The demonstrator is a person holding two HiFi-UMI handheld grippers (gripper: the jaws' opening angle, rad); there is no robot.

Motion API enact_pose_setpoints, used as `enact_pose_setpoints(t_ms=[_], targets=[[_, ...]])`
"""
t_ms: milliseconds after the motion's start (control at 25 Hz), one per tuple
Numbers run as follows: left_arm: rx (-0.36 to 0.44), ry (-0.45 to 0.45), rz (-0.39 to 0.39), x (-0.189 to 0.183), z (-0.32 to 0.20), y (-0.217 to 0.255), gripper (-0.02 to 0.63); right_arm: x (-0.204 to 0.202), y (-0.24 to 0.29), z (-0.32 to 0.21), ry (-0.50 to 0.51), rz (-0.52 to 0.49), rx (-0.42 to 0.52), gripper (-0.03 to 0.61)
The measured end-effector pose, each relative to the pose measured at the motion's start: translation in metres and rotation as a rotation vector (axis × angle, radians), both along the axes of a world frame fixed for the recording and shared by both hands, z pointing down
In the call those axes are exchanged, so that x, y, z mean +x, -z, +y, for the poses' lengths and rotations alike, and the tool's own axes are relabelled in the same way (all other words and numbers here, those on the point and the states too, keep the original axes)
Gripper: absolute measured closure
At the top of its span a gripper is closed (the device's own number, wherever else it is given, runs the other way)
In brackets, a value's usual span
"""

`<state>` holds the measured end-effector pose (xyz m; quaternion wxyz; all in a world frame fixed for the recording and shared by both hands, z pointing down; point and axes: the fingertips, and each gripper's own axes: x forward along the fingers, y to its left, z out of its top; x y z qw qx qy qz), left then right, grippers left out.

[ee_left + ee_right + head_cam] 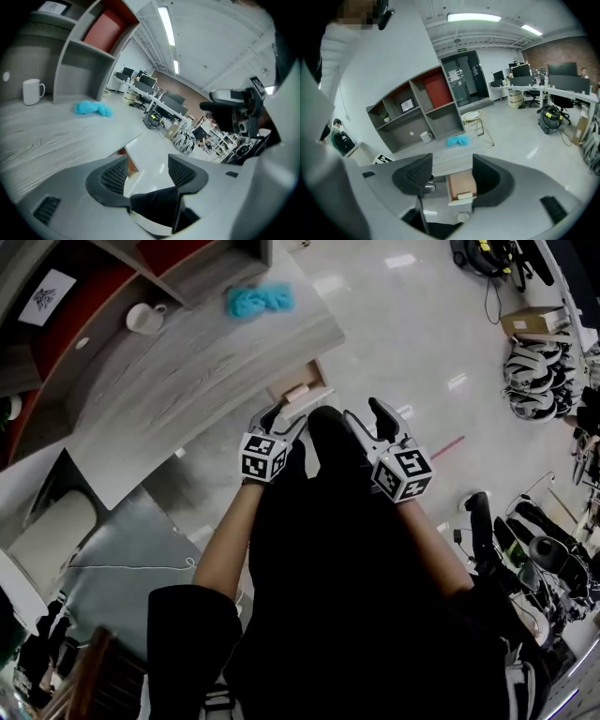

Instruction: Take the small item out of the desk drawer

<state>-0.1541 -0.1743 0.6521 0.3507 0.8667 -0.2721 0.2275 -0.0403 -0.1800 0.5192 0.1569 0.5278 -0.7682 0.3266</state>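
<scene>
At the front end of the open drawer: small pale item lying inside.
We hold both grippers near the drawer, touching nothing. Left gripper has its jaws spread with nothing between them. Right gripper is spread likewise, with the drawer seen between its jaws. On the grey desk beyond sit a white mug and a blue cloth.

The desk carries one white mug and one blue cloth. One drawer stands open, and one small pale item lies inside it.
</scene>
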Motion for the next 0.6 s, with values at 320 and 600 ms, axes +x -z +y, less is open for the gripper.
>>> enact_pose_setpoints(t_ms=[320, 600], targets=[[-0.135, -0.133, -0.158, 0.048, -0.012, -0.072, 0.368, 0.043, -0.032, -0.002, -0.004, -0.017, -0.021, 0.322], [-0.070, -0.372, -0.317, 0.090, -0.003, -0.099, 0.370, 0.084, -0.037, 0.002, -0.084, -0.082, -0.037, 0.325]])
